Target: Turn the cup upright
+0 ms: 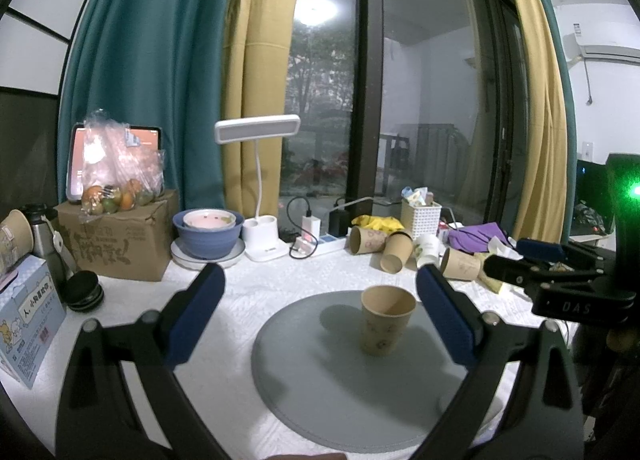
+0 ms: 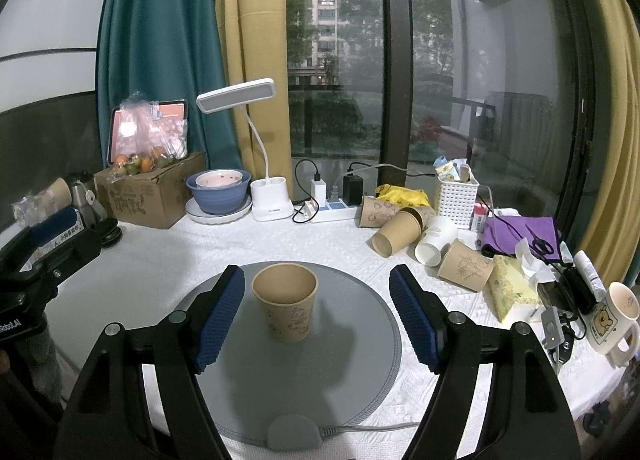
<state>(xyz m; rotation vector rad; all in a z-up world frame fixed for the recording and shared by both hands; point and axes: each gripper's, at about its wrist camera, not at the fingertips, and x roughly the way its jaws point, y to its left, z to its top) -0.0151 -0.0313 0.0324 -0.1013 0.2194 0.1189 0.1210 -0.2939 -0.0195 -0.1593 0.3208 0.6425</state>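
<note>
A brown paper cup (image 1: 385,320) stands upright, mouth up, on a round grey mat (image 1: 320,380). It also shows in the right wrist view (image 2: 287,306) on the same mat (image 2: 360,360). My left gripper (image 1: 320,280) is open and empty, with the cup just inside its right finger. My right gripper (image 2: 318,280) is open and empty, with the cup between the fingers, near the left pad (image 2: 220,316) and apart from it. The right gripper's body shows at the right of the left wrist view (image 1: 552,280).
Several paper cups (image 2: 404,226) lie on their sides at the back right. A white basket (image 2: 456,196), purple cloth (image 2: 520,234), tissue pack (image 2: 512,286) and mug (image 2: 614,318) stand right. A desk lamp (image 2: 268,196), blue bowl (image 2: 218,190) and cardboard box (image 2: 148,192) line the back.
</note>
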